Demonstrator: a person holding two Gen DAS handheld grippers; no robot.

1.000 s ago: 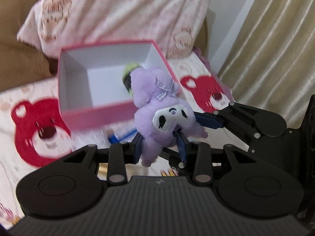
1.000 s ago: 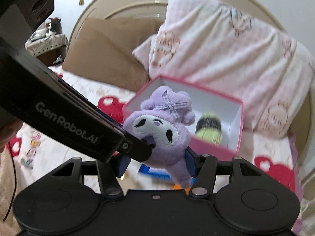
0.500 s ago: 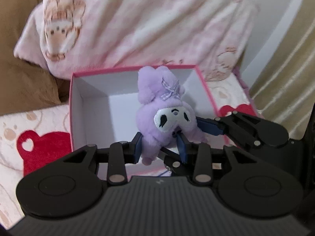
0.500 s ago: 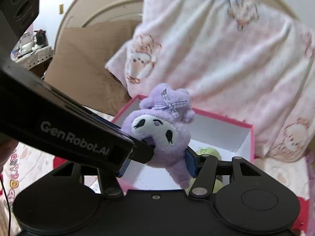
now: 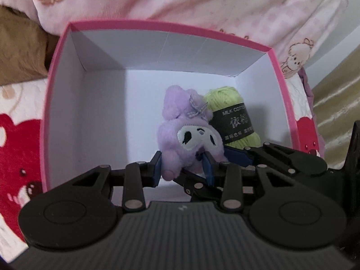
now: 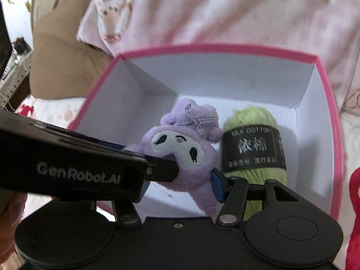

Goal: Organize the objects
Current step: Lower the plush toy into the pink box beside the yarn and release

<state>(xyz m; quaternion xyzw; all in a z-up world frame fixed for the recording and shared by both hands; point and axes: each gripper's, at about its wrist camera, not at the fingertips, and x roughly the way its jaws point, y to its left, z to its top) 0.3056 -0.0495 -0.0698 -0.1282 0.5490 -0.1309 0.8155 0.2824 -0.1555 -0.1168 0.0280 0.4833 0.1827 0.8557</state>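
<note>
A purple plush toy (image 5: pixel 180 135) with a white face and a checked bow hangs inside the open pink box (image 5: pixel 171 25), just above its white floor. My left gripper (image 5: pixel 182 168) is shut on the toy's lower body. From the right, the right gripper's blue-padded fingers (image 5: pixel 236 155) grip the same toy. In the right wrist view the plush toy (image 6: pixel 180 148) sits between my right gripper's (image 6: pixel 180 189) pads, and the left gripper's black body (image 6: pixel 78 164) crosses in front. A green yarn ball (image 6: pixel 254 144) with a black label lies in the pink box (image 6: pixel 216 47), touching the toy's right side.
A pink patterned pillow (image 5: pixel 202 6) leans right behind the box, with a brown cushion (image 5: pixel 20 51) at its left. The box rests on a bedsheet with red bears (image 5: pixel 15 148). A beige curtain (image 5: pixel 337 94) hangs at the right.
Both grippers have carried the plush toy forward and down, from in front of the box to inside it. The yarn ball now shows beside the toy.
</note>
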